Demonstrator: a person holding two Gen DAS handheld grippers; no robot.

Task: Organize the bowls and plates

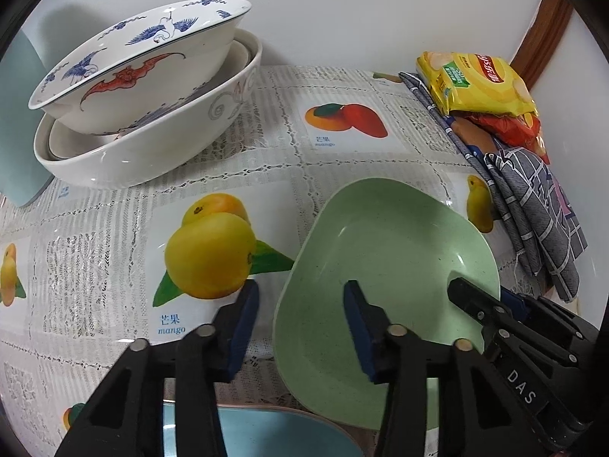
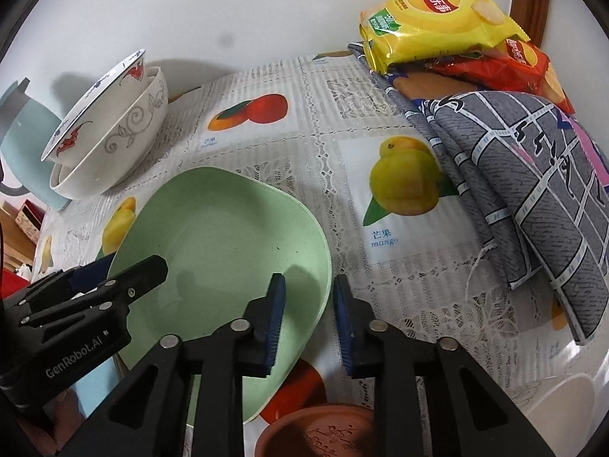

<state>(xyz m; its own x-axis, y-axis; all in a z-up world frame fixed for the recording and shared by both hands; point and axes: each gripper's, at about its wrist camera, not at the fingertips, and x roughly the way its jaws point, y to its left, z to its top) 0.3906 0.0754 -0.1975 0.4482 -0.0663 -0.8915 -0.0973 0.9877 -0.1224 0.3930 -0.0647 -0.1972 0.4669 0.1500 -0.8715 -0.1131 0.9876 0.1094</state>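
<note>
While the green plate is lying flat on the tabletop right in front of the stacked bowls, it's straddled by both sets of tongs. The left tongs are spread wide over its near-left rim, nothing held. The right tongs are kept narrower, one pad on each side of the right rim, but contact can't be confirmed, so probably no grip yet. Risk-wise: that thin, slick rim could be pinched too shallow and slip out, or the plate could get shoved toward the already tilted bowl stack. A terracotta lid and something blue are cut off at the bottom edges.
</note>
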